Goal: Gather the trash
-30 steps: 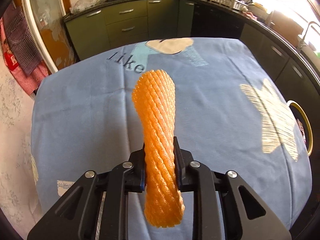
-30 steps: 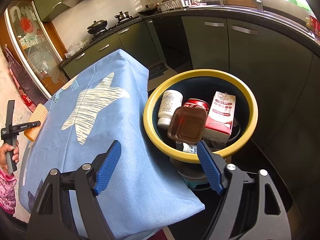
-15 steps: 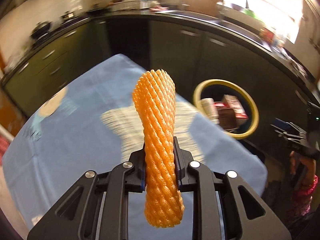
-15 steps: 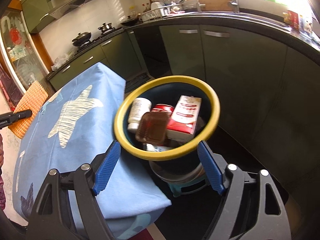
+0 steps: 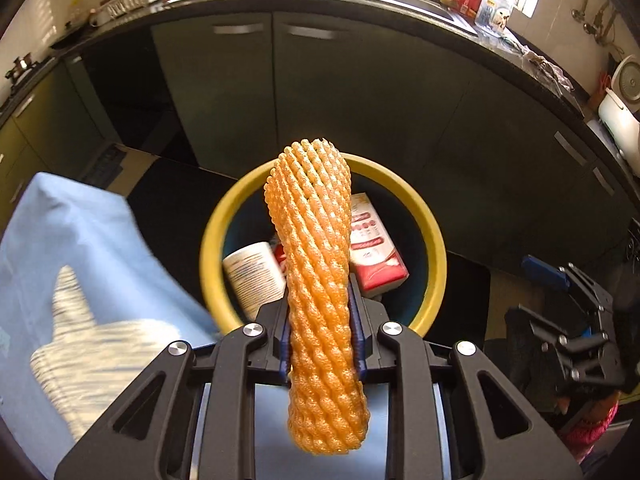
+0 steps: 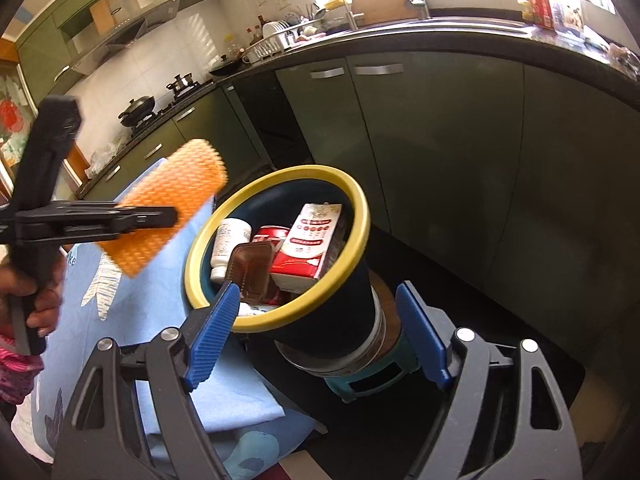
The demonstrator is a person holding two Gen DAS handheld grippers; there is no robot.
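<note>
Desk under the blue patterned cloth [image 5: 80,240] sits beside my yellow-rimmed dark blue bin [image 5: 434,248], already holding a red-and-white carton [image 5: 372,248] and white bottle [image 5: 252,272]. My left gripper [image 5: 320,344] has its fingers clamped mid-length on the orange foam mesh fruit sleeve [image 5: 316,272], held before the bin. It looks featherlight, squashy, ribbed, non-slippery. My right gripper [image 6: 316,336] is spread wide, empty.
</note>
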